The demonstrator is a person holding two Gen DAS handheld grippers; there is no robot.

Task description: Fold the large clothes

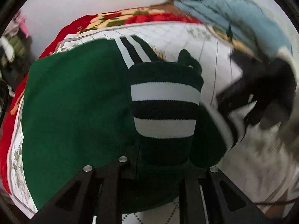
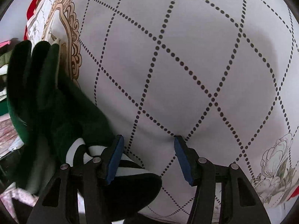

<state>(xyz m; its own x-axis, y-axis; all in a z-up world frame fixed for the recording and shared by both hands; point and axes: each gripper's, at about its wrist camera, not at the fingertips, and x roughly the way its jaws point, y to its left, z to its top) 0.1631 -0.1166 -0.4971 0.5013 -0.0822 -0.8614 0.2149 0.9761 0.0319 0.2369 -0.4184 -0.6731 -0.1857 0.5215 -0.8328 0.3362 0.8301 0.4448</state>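
A large dark green garment with white stripes lies on the bed. Its sleeve, ending in a green-and-white striped cuff, rises from my left gripper, which is shut on the sleeve; the fabric hides the fingertips. The blurred black shape at the right is my other gripper. In the right wrist view my right gripper stands open over the white bedsheet, nothing between its blue pads. Bunched green garment and a striped cuff lie just left of and under its left finger.
The sheet is white with dotted diamond lines and flower prints. A red floral blanket runs along the far edge. A pale blue cloth is heaped at the upper right. Clutter sits off the bed's left side.
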